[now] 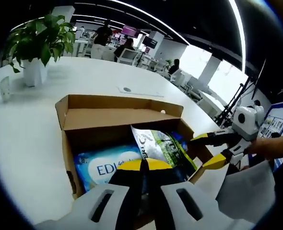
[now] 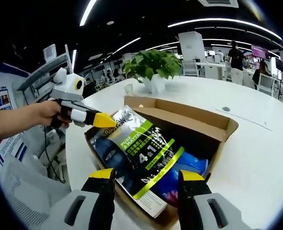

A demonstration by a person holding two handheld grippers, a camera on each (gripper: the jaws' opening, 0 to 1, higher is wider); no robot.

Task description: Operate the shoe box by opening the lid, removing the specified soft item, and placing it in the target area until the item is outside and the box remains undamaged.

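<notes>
Lid of the shoe box is already open on the white worktop, so I'm at the removal step. Inside: a dark-and-green pouch lying over a blue soft pack, both still in the box. My right tongs are released, straddling the pouch's near end. My left tongs look clenched, empty, at the box's near edge. Next I'd close the right tongs on the soft item without snagging cardboard
</notes>
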